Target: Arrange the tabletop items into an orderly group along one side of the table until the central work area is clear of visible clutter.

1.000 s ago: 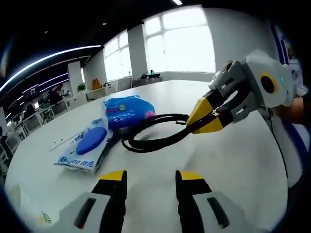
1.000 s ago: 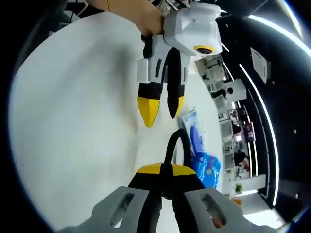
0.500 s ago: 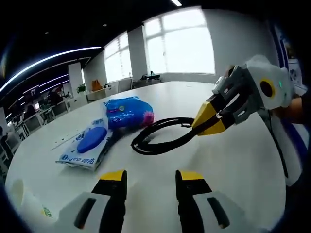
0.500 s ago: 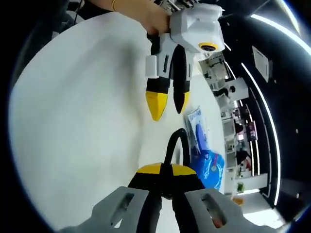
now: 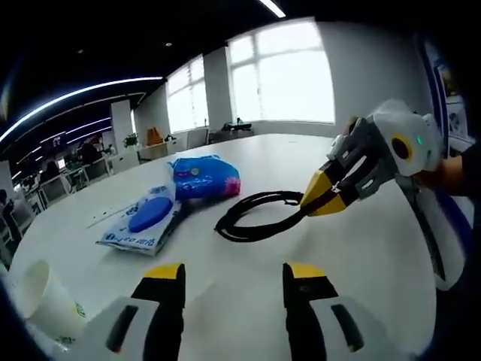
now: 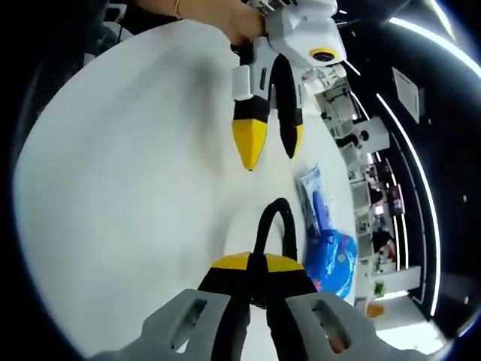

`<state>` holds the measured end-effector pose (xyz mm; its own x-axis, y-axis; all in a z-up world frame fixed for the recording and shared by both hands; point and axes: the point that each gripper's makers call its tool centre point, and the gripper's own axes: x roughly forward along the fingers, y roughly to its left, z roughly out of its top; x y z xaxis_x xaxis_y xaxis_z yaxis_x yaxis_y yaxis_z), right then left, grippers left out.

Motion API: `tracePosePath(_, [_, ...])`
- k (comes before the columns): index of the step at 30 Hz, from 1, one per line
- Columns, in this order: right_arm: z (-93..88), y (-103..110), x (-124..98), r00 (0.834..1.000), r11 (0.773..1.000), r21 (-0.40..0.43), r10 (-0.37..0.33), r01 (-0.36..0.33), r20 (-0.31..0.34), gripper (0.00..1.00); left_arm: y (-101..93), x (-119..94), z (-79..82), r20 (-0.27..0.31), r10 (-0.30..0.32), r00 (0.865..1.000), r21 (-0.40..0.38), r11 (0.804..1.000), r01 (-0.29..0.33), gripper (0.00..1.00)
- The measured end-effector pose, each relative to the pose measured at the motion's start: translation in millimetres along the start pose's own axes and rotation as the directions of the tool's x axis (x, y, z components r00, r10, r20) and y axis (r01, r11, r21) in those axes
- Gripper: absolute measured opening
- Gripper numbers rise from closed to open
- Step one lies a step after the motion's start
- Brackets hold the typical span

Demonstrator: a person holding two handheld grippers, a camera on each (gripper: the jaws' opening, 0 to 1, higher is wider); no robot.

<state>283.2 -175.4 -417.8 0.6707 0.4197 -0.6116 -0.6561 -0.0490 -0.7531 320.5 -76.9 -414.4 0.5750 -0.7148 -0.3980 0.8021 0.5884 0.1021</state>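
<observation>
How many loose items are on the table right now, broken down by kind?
Black cable, shut in the right gripper: 1
Blue packets (blue bag, flat white-and-blue pack): 2
Paper cup: 1
Total: 4

Table — plain white. Cable — black, coiled. Pouch — bright blue with pink print. Flat packet — white with a blue oval and blue lettering. Paper cup — cream, small green mark. Right gripper and left gripper — white bodies, black jaws, yellow tips.
</observation>
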Motion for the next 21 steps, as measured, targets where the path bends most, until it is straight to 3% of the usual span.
tracePosePath(21, [9.7, 17, -7, 0.999, 0.999, -0.011, 0.051, -0.051, -0.009, 0.02, 2.5, -26, -7.4, 0.045, 0.027, 0.999, -0.052, 0.998, -0.025, 0.54])
